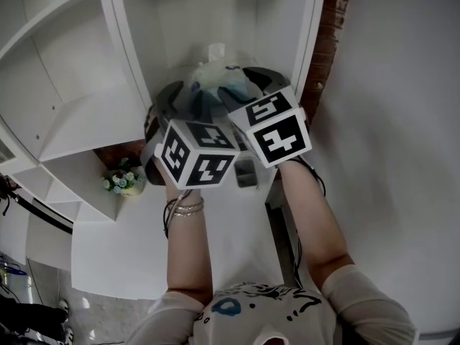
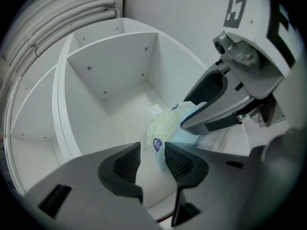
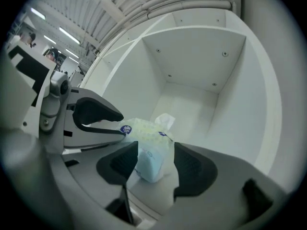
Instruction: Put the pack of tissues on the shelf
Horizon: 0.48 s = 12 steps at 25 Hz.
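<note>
The pack of tissues (image 3: 151, 148), pale green and blue plastic with a white tissue sticking out on top, rests on the floor of a white shelf compartment (image 3: 192, 66). My right gripper (image 3: 156, 163) is open, its dark ribbed pads on either side of the pack's near end without pressing it. My left gripper (image 2: 152, 161) is also open, and the pack (image 2: 165, 126) lies just beyond its pads. In the head view both grippers, left (image 1: 176, 103) and right (image 1: 255, 85), reach into the compartment (image 1: 208, 20) with the pack (image 1: 215, 77) between them.
More white shelf compartments (image 1: 65, 85) lie to the left. A small pot of flowers (image 1: 123, 182) stands on a lower shelf. A strip of brick wall (image 1: 327, 42) and a plain white wall (image 1: 402, 121) are to the right. The compartment's side walls (image 2: 72, 109) stand close around both grippers.
</note>
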Each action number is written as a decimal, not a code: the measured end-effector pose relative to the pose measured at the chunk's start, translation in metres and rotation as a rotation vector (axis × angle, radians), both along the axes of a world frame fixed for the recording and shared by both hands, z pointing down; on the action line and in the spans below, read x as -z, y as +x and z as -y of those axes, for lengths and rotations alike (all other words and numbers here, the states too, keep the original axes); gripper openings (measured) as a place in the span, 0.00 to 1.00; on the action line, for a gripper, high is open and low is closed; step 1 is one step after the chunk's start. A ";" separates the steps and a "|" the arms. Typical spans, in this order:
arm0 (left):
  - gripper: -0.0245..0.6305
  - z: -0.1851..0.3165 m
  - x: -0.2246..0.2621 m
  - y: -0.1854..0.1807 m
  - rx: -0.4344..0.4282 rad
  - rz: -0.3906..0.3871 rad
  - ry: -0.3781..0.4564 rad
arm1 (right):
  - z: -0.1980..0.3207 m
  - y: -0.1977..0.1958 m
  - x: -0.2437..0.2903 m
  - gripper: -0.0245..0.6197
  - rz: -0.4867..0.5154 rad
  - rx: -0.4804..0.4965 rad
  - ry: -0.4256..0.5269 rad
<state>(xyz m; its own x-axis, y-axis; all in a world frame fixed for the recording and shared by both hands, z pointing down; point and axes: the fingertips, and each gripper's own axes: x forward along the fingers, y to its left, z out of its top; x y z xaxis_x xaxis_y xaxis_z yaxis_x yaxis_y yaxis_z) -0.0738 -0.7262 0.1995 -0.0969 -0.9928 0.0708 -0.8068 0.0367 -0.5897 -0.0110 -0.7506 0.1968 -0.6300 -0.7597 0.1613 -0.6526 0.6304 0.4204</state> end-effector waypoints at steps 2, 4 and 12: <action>0.26 -0.003 0.002 0.000 -0.005 -0.006 0.016 | -0.002 0.003 0.005 0.38 -0.006 -0.024 0.042; 0.26 -0.009 0.005 -0.002 -0.016 -0.013 0.038 | -0.008 0.008 0.012 0.38 0.008 -0.022 0.093; 0.26 -0.024 0.016 0.002 -0.058 0.002 0.104 | -0.035 0.014 0.044 0.38 0.148 0.061 0.269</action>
<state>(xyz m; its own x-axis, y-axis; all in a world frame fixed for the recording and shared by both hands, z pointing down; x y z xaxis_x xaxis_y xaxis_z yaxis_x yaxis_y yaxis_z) -0.0715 -0.7024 0.1838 -0.0388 -0.9987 -0.0329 -0.8080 0.0507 -0.5869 0.0028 -0.7151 0.1531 -0.6777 -0.7224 -0.1374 -0.6832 0.5494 0.4810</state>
